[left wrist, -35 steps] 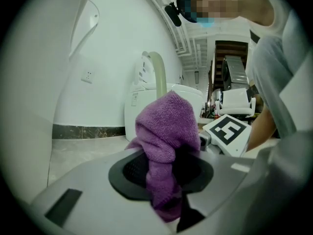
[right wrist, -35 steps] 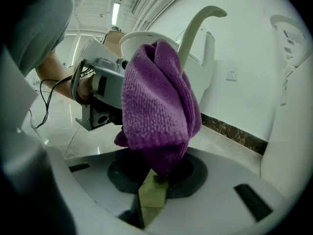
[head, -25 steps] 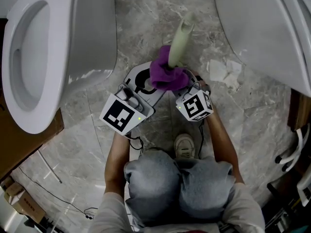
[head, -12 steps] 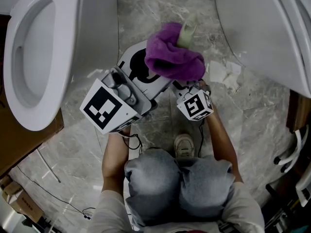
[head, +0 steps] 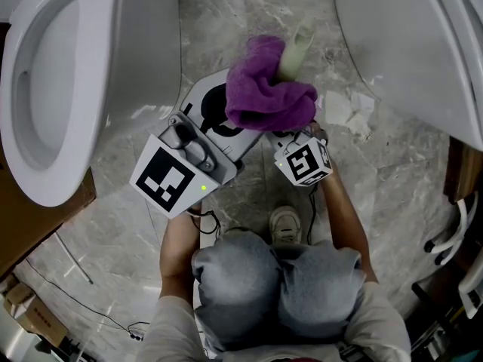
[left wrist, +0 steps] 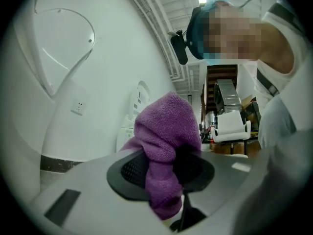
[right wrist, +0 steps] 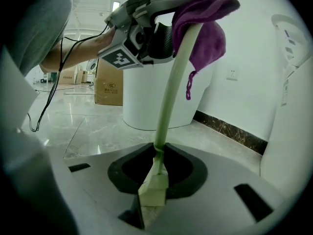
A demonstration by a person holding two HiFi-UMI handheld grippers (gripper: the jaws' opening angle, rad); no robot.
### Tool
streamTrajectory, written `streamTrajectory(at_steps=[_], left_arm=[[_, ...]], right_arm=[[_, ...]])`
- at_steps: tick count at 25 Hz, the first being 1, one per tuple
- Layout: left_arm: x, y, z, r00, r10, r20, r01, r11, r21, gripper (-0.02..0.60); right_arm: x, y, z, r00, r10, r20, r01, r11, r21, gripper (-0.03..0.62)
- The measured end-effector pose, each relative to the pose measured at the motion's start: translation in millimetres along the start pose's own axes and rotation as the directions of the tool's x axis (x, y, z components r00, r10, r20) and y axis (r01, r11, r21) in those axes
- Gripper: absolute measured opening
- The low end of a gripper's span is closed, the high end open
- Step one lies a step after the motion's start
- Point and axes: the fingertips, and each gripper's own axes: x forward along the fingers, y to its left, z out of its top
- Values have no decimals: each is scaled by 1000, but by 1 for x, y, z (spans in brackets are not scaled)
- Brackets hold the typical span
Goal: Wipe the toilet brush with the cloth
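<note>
The toilet brush shows as a pale green handle (right wrist: 171, 92), and my right gripper (right wrist: 157, 176) is shut on its blocky lower end. In the head view the handle (head: 296, 50) pokes out past the purple cloth (head: 266, 90), which is draped over its upper part. My left gripper (left wrist: 165, 174) is shut on the cloth (left wrist: 164, 131), bunched between its jaws. From the right gripper view, the cloth (right wrist: 201, 14) wraps the handle's top with the left gripper (right wrist: 139, 31) beside it. The brush head is hidden.
White toilets stand at left (head: 56, 89) and right (head: 423, 44) on the grey marble floor (head: 226, 21). Crumpled paper (head: 349, 113) lies near the right toilet. The person's knees (head: 279, 285) and a shoe (head: 287, 225) are below the grippers. Cables trail at lower left.
The left gripper has risen and carried the cloth up along the handle, away from the right gripper. The right gripper has stayed about where it was.
</note>
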Motion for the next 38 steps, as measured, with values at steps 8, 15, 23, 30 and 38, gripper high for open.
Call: streamTrajectory(at_steps=[8, 15, 23, 30, 38], left_arm=[[-24, -7, -64, 992, 23, -128, -22, 1000, 10, 106], [-36, -6, -120, 974, 52, -219, -47, 999, 28, 103], [-37, -4, -160, 953, 74, -295, -57, 996, 64, 111], [-16, -4, -128, 972, 77, -223, -66, 996, 59, 135], [-5, -4, -76, 986, 64, -152, -63, 998, 12, 138]], right_arm=[[0, -1, 1, 1000, -2, 4, 2, 1000, -3, 63], [0, -1, 0, 1000, -4, 8, 4, 1000, -7, 63], [0, 0, 1, 1000, -2, 9, 3, 1000, -10, 63], [0, 0, 3, 1000, -2, 8, 2, 1000, -11, 63], [1, -1, 1, 1000, -2, 12, 2, 1000, -13, 63]])
